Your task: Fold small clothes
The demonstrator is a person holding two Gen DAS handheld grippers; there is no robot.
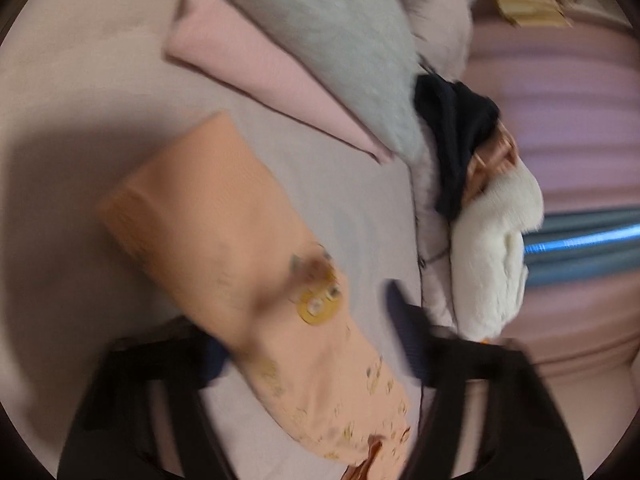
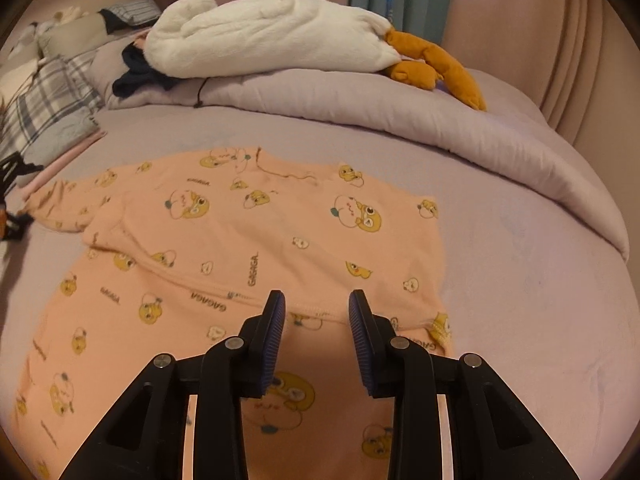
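Observation:
A peach long-sleeved top (image 2: 256, 232) with yellow cartoon prints lies spread flat on the lilac bed sheet (image 2: 520, 280). My right gripper (image 2: 317, 296) hovers over the top's lower hem, open, with nothing pinched between its blue-padded fingers (image 2: 276, 320). One sleeve (image 1: 208, 216) of the top shows in the blurred left wrist view, its cuff pointing up and left. My left gripper (image 1: 306, 320) straddles this sleeve. Its left finger (image 1: 212, 356) is at the sleeve's edge and the right finger (image 1: 402, 312) stands apart from the cloth, so the jaws read as open.
A white plush goose (image 2: 272, 36) with orange feet lies on a rolled lilac duvet (image 2: 400, 108) behind the top. A dark garment (image 2: 136, 72), plaid pillows (image 2: 48, 100), a folded pink cloth (image 1: 256, 68) and a grey fuzzy cushion (image 1: 340, 44) crowd the bed's head end.

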